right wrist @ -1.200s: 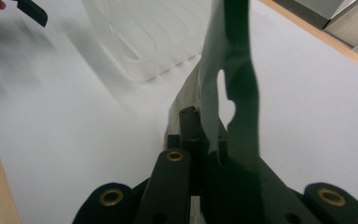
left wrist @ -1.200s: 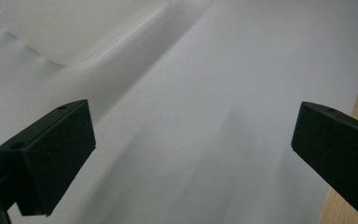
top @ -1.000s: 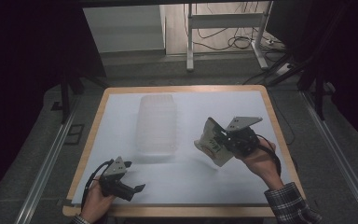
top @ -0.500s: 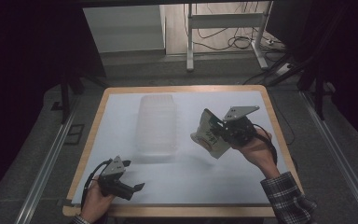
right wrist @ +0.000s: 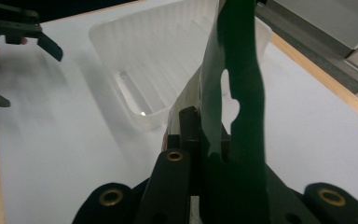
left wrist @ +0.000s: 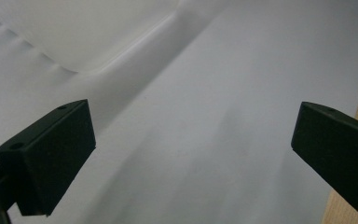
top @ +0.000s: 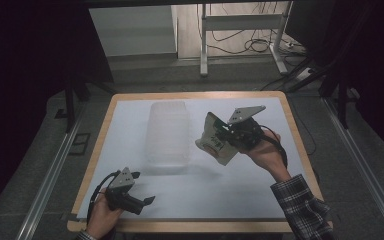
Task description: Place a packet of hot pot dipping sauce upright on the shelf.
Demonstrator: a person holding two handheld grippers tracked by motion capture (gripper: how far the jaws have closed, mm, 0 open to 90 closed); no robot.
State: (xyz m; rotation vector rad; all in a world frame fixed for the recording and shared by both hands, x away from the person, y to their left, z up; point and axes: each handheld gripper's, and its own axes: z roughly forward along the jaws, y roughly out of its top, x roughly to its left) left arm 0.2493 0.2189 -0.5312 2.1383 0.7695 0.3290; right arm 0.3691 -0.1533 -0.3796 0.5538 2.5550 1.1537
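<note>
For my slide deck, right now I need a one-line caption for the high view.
Right hand-held gripper carries a snack pouch beside a clear plastic tray; left hand-held gripper rests open.

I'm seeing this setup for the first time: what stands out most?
The right tongs, lifted above the white table, are clamped on a snack packet right of centre. Just left of it stands a clear plastic tray, empty as far as shows. The left tongs rest open near the front left corner.

Packet (top: pixel 214 142) right of container (top: pixel 167 132) on table (top: pixel 280 100).
</note>
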